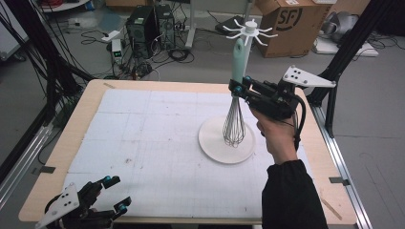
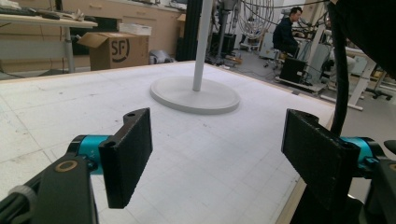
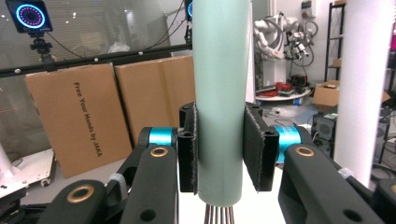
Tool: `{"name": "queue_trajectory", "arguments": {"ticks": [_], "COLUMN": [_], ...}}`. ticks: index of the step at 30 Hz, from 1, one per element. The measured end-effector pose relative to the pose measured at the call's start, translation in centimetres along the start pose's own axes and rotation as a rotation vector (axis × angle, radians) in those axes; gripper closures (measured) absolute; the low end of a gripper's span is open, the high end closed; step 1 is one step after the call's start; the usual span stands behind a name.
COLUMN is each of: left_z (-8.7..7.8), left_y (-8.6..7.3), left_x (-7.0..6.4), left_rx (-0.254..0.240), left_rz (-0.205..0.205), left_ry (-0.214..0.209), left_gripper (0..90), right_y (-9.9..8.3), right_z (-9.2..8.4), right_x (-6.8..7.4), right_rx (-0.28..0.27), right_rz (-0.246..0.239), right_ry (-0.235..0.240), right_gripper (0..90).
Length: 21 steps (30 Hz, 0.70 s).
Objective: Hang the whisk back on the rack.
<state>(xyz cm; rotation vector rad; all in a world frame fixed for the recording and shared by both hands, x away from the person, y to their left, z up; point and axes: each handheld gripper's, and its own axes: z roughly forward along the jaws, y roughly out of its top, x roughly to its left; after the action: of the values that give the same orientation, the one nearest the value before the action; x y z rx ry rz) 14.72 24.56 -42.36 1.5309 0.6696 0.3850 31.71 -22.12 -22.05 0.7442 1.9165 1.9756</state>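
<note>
A whisk (image 1: 236, 86) with a pale green handle and a wire head hangs upright beside the post of a white hook stand (image 1: 248, 33), its wires just above the stand's round base (image 1: 212, 143). My right gripper (image 1: 237, 85) is shut on the whisk's handle (image 3: 219, 102), both pads pressing its sides; the white post (image 3: 366, 84) stands to the right in the right gripper view. My left gripper (image 1: 116, 194) rests at the table's near left corner, open with nothing between its jaws (image 2: 217, 154), facing the stand's base (image 2: 195, 95).
The white mat (image 1: 143, 143) covers most of the wooden table (image 1: 86, 109). Cardboard boxes (image 1: 291, 24), computer towers (image 1: 150, 26) and cables lie on the floor beyond. Black frame posts (image 1: 348, 43) rise at the right.
</note>
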Motion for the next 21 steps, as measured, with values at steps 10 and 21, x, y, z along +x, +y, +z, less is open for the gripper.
{"name": "queue_trajectory", "arguments": {"ticks": [10, 21], "left_z": [0.0, -0.2], "left_y": [0.0, 0.0], "left_x": [-0.1, 0.0], "left_rx": [-0.001, -0.007], "left_rz": [-0.001, -0.002], "left_ry": [0.001, 0.004], "left_gripper": [25.2, 25.2], "right_y": [-0.3, -0.9], "right_z": [0.0, 0.6], "right_x": [-1.4, -3.0], "right_rx": [-0.004, -0.042], "right_rz": [0.053, 0.089], "right_ry": [0.015, 0.008], "right_gripper": [69.5, 69.4]}}
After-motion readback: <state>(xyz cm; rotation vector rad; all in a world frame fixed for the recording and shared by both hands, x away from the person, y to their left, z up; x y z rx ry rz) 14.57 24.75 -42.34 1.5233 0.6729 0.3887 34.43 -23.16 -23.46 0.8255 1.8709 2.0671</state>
